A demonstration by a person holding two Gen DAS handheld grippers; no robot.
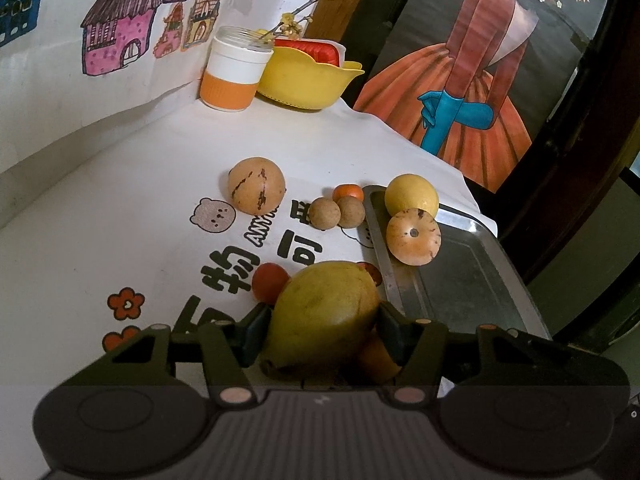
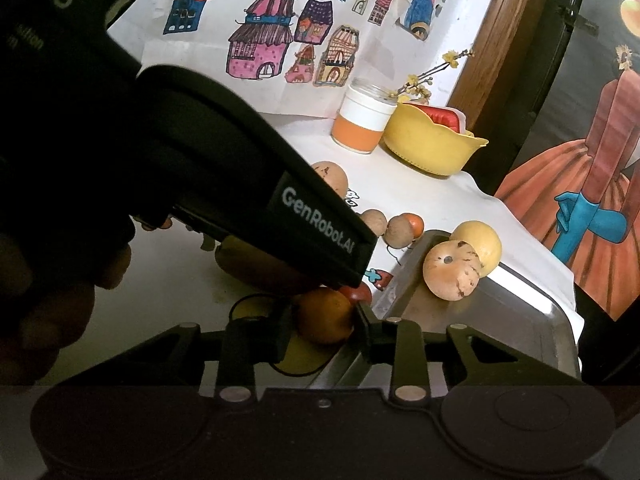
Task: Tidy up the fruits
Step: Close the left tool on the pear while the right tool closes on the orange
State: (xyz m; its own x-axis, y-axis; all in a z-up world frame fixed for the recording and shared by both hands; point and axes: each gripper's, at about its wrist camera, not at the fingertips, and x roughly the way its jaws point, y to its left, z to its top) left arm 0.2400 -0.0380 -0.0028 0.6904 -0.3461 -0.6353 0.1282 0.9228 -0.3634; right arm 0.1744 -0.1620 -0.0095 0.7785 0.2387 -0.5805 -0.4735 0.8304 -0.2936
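Left wrist: mango (image 1: pixel 324 312) beside tray edge (image 1: pixel 380 260)

A big yellow mango (image 1: pixel 324 312) is sitting clamped beside the steel tray (image 1: pixel 472 280) holding two round fruits (image 1: pixel 412 216).

"GenRobot.AI" stands on the left gripper's body (image 2: pixel 320 232); the tablecloth (image 1: pixel 120 208) bears "物", "司".

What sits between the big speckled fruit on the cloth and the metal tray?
In the left wrist view: two small brown round fruits and a small orange one behind them.
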